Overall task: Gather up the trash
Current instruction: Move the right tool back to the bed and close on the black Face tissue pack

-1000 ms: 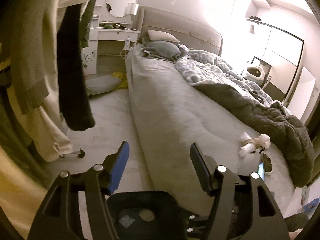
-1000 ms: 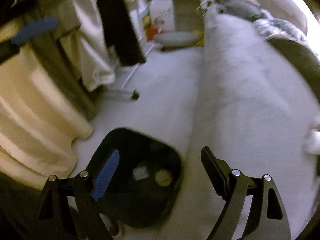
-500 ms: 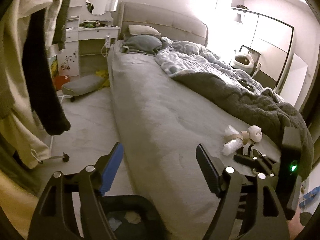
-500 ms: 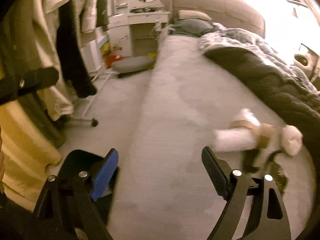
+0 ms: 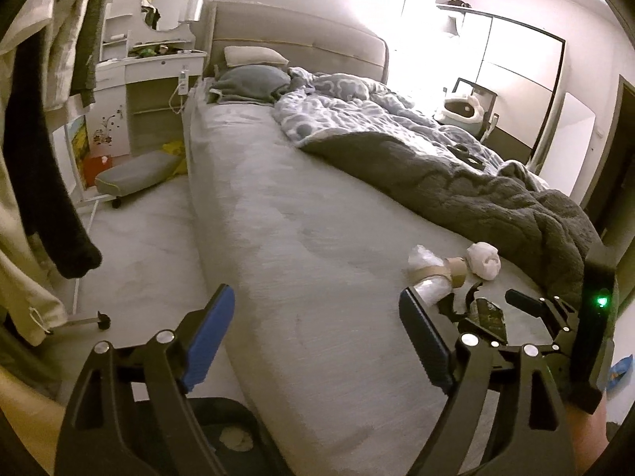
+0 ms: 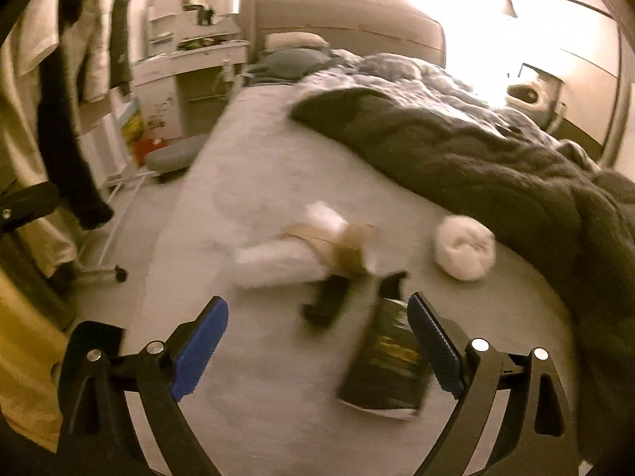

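Right gripper point(image 6: 317, 341): jaws just widened, nothing between | left gripper point(image 5: 317, 333): same | black wrapper point(image 6: 391, 361) on bed point(image 5: 301, 238): light, crinkly; pinch an edge | tissue wad point(image 6: 466, 248): soft

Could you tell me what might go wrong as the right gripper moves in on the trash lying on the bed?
The right gripper is open and empty, its jaws having just widened.
1. The black wrapper lies flat on the soft bed, so the fingers may snag the cover.
2. The taped plastic bundle touches neighbouring scraps, which could get dragged along.
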